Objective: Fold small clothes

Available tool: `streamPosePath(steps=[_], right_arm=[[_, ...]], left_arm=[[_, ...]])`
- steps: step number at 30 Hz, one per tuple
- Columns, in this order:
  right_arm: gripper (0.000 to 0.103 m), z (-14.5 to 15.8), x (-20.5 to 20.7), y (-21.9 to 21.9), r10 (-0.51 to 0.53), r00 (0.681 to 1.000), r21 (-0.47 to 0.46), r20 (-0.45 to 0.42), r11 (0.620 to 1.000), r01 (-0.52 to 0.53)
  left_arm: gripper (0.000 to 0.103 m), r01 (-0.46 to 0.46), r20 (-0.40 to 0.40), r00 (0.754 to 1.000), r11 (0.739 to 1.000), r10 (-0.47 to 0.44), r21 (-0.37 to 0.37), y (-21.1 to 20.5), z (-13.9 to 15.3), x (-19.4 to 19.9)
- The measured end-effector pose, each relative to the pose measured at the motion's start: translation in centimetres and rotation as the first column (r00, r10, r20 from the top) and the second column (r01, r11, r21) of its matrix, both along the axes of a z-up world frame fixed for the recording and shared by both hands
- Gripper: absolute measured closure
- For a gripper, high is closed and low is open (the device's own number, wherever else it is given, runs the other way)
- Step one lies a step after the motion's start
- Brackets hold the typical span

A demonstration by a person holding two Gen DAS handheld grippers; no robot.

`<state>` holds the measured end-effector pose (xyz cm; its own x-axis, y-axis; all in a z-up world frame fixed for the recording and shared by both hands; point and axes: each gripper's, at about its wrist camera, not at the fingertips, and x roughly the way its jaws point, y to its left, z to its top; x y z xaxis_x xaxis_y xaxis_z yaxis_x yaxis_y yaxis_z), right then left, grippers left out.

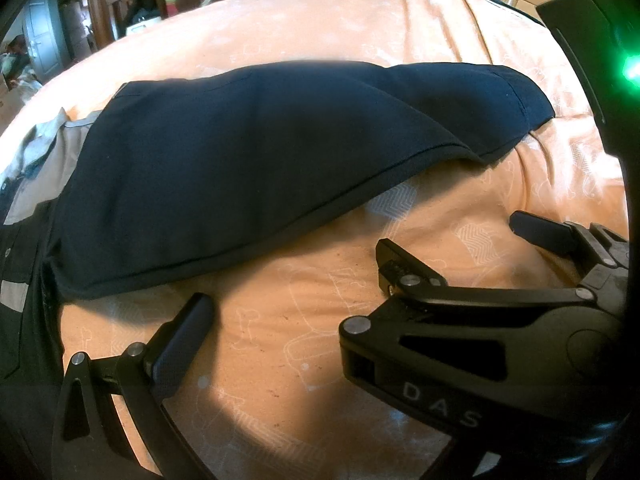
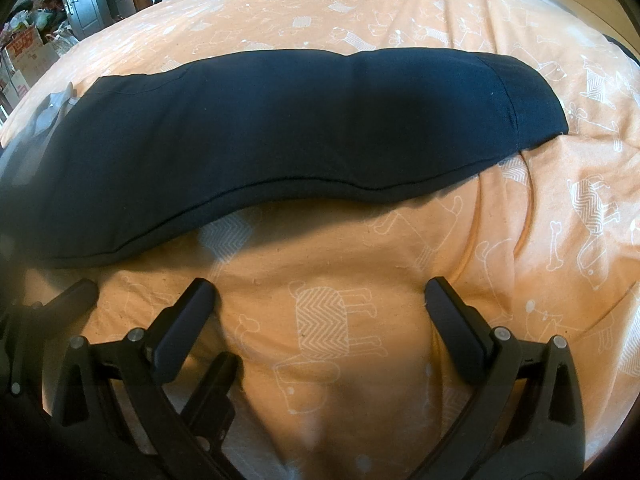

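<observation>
Orange cotton printed with white dogs covers the bed [image 2: 360, 12], and across its middle lies the navy garment [image 2: 280, 128], already doubled into a long band with its seamed edge toward the cameras. Beneath its left end a grey garment [image 1: 44, 152] pokes out, largely hidden and hard to identify. Both tools hover over bare sheet just short of that edge: the right gripper [image 2: 320, 292] has its fingers spread wide and empty, and the left gripper [image 1: 288, 276] likewise gapes, holding nothing. My worry is that a pinch at the near edge catches only the top layer, or the sheet with it, so the fold skews. The garment's left end runs out of view.
</observation>
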<state>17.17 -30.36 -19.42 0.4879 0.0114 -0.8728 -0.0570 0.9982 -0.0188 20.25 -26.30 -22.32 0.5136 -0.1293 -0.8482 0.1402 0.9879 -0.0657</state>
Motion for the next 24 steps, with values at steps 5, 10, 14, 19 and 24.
streamPosePath(steps=[5,10,14,19,24], right_arm=[[0.0,0.0,0.0,-0.1,0.0,1.0,0.002,0.002,1.0,0.0],[0.0,-0.1,0.0,-0.1,0.0,1.0,0.003,0.002,1.0,0.0],[0.0,-0.2,0.2,-0.2,0.001,1.0,0.006,-0.005,1.0,-0.001],[0.0,-0.4,1.3,-0.1,0.026,0.999,-0.003,-0.028,1.0,-0.026],[0.0,0.1,2.3,0.0,0.088,0.994,-0.025,-0.061,0.996,-0.09]], left_arm=[[0.0,0.0,0.001,1.0,1.0,0.0,0.002,0.0,0.0,0.0],[0.0,0.0,0.0,1.0,1.0,0.0,0.001,0.1,0.1,-0.2],[0.0,-0.007,0.006,1.0,1.0,0.007,0.021,-0.2,0.0,-0.1],[0.0,0.007,-0.025,1.0,1.0,-0.006,0.026,0.0,0.1,0.9],[0.0,0.229,-0.185,0.952,0.968,-0.246,-0.106,1.8,1.4,2.4]])
